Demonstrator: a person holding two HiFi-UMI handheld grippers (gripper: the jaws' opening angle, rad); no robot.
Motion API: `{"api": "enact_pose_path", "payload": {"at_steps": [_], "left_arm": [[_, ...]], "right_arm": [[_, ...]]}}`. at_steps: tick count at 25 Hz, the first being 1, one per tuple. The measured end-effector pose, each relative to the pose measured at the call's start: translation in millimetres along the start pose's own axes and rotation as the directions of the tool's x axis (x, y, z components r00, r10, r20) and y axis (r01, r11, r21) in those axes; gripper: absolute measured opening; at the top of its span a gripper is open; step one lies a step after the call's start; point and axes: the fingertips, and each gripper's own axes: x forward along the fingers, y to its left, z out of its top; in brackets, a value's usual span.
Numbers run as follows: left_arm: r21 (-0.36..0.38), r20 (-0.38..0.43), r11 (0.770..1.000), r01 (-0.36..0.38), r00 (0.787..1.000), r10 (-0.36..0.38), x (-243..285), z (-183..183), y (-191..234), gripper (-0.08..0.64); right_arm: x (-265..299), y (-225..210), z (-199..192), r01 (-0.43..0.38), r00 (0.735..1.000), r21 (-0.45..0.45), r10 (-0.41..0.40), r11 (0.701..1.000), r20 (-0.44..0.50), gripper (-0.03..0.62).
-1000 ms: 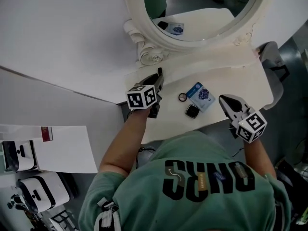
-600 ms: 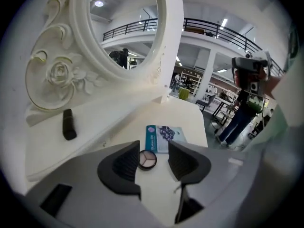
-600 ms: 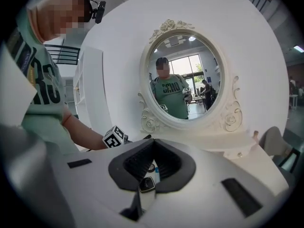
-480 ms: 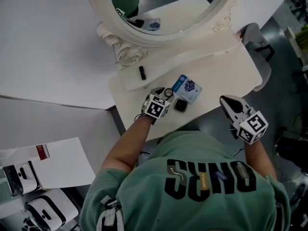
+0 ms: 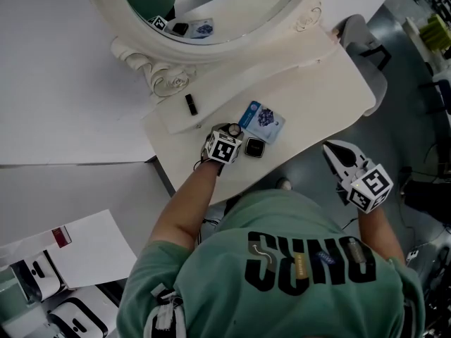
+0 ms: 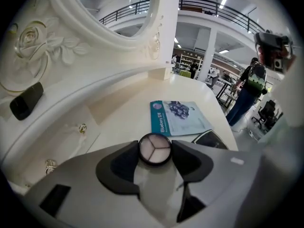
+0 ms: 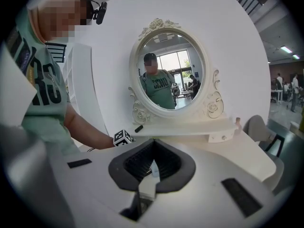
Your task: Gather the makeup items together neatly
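A small round compact (image 6: 154, 152) lies on the white vanity top (image 5: 317, 83), and my left gripper (image 6: 155, 144) points down with a jaw on each side of it. Its jaws have just been opening, and I see no firm press on the compact. In the head view the left gripper (image 5: 230, 132) partly covers the compact. A square black compact (image 5: 254, 147) and a blue sachet (image 5: 262, 120) lie just right of it. A black lipstick (image 5: 190, 104) rests on the raised ledge. My right gripper (image 5: 331, 148) hangs off the table's front right, shut and empty.
An ornate oval mirror (image 5: 211, 13) stands behind the ledge. A grey chair (image 5: 366, 41) sits beyond the table's right end. White sheets and boxes (image 5: 28, 280) lie at the lower left. People stand far off (image 6: 247, 94) in the hall.
My left gripper left the black lipstick on the ledge, dropped toward the table and now straddles the round compact. The right gripper has shifted only a little.
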Motion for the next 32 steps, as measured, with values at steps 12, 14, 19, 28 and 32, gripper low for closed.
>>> {"api": "enact_pose_path", "payload": {"at_steps": [12,14,19,28,32], "left_arm": [[0.095,0.196,0.987,-0.126,0.975,0.106,-90,99,28,0.225],[0.096,0.196,0.981,-0.17,0.969,0.149,-96,115,44,0.225],[0.054,0.12,0.971,-0.232,0.967,0.224,-84,125,83,0.225],[0.069,0.033,0.969,-0.236,0.972,0.234,-57,125,100,0.225],[0.065,0.019,0.972,-0.225,0.974,0.225,-54,123,101,0.227]], "right_arm": [[21,16,24,-0.088,0.995,-0.035,0.09,0.996,0.048,-0.008],[25,17,28,-0.101,0.993,-0.043,0.103,0.994,0.054,-0.008],[29,13,35,-0.097,0.994,-0.042,0.099,0.994,0.055,-0.008],[29,-3,29,-0.065,0.997,-0.013,0.066,0.998,0.044,-0.008],[30,-4,29,-0.065,0.997,-0.012,0.065,0.998,0.044,-0.008]]}}
